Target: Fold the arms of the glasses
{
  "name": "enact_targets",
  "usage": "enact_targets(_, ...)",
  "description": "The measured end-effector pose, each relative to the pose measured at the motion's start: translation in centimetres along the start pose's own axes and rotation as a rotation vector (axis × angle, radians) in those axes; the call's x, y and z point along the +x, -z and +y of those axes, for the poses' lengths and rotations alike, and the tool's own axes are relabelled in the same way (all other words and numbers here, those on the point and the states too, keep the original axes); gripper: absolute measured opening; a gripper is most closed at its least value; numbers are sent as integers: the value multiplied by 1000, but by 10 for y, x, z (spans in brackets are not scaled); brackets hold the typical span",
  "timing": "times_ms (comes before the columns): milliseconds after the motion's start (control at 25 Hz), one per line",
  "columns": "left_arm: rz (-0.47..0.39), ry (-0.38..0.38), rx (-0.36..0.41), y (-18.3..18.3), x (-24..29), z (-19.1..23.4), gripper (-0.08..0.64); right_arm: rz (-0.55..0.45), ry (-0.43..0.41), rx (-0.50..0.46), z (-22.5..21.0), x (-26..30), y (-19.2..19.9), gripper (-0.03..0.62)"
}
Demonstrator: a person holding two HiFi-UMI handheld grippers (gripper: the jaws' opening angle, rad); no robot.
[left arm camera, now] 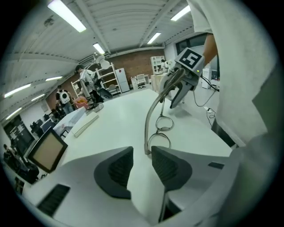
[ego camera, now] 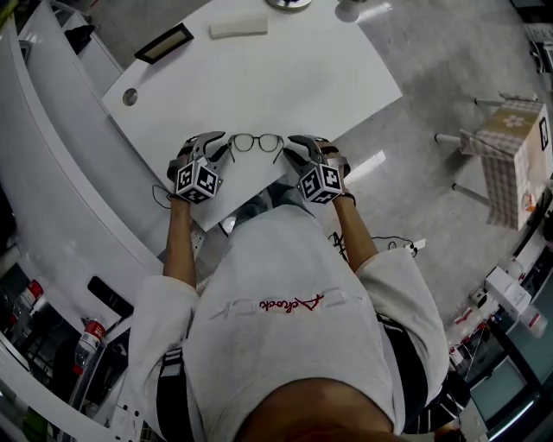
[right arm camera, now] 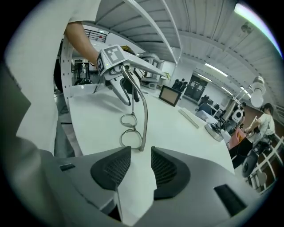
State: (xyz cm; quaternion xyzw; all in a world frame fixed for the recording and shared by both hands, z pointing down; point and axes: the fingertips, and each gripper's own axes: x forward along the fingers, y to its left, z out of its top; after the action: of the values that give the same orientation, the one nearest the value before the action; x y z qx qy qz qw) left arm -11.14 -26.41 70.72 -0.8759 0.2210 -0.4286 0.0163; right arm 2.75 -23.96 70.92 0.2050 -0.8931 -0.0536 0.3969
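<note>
A pair of thin-rimmed round glasses (ego camera: 256,142) lies on the white table (ego camera: 285,78), close to its near edge. My left gripper (ego camera: 220,148) sits at the glasses' left end and my right gripper (ego camera: 294,148) at the right end. In the left gripper view the jaws (left arm camera: 142,162) stand apart with nothing between the pads. The hinge end of an arm (left arm camera: 147,128) lies just ahead of them, and that arm runs across towards the right gripper (left arm camera: 177,91). The right gripper view mirrors this: its jaws (right arm camera: 141,164) are open and empty, and an arm (right arm camera: 145,119) reaches towards the left gripper (right arm camera: 124,91).
Further back on the table are a white block (ego camera: 238,27), a dark-framed flat panel (ego camera: 163,43), a round cable hole (ego camera: 130,97) and a round base (ego camera: 288,3). A stool with a checked cloth (ego camera: 510,147) stands on the floor at right. My body is against the table's near edge.
</note>
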Motion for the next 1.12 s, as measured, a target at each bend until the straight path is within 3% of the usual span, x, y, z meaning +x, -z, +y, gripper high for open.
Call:
enact_targets(160,11,66,71,-3,2,-6,149,-18,-29,-72,-3,0,-8,129)
enact_targets(440,-6,64,119,-11,2,-5,86,-49,-48,-127,-4,-3,-16,112)
enact_targets(520,-11,73,127,-13,3,-8,60,-58,-42,-141,-3,-3,-19,76)
enact_targets(560,-13,77,131,-13,3,-9,58,-65,-38,-145,-3,-3,-20,51)
enact_targets(1120,11,157,237,-25,21,-19,55,-100,-71,-104,-3,-4,-22,47)
